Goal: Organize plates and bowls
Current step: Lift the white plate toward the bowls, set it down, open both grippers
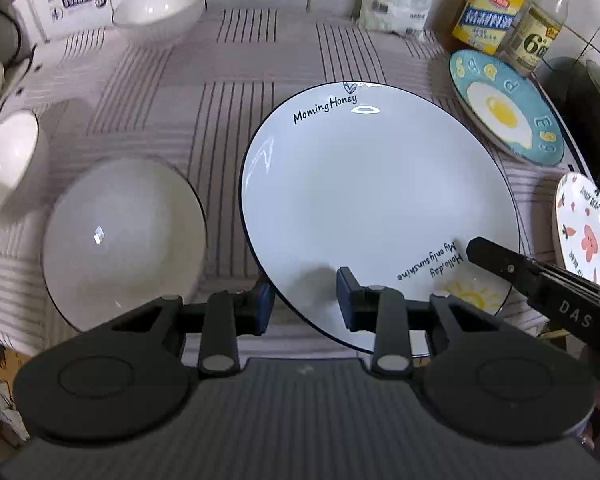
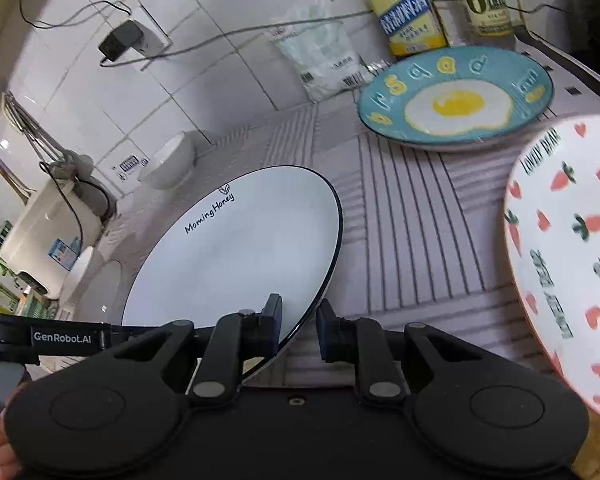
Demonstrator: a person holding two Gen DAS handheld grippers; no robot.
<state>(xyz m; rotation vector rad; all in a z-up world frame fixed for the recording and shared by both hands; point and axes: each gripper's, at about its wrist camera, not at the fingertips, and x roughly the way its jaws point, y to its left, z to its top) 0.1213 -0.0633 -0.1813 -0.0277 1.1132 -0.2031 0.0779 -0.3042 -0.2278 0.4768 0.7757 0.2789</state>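
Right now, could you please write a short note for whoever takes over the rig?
Left gripper: straddles the white plate at its near rim; grip unclear.
Right gripper: shut on the same plate's rim.
Elsewhere, all apart: egg plate, carrot plate, near bowl, far bowl, side bowl.
Done: nothing stacked yet.
To do: stack the plates, nest the bowls.

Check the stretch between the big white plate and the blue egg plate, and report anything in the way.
Nothing visible blocks it. Only bare striped cloth lies between the white plate and the blue egg plate. The carrot plate sits off to one side of that stretch.
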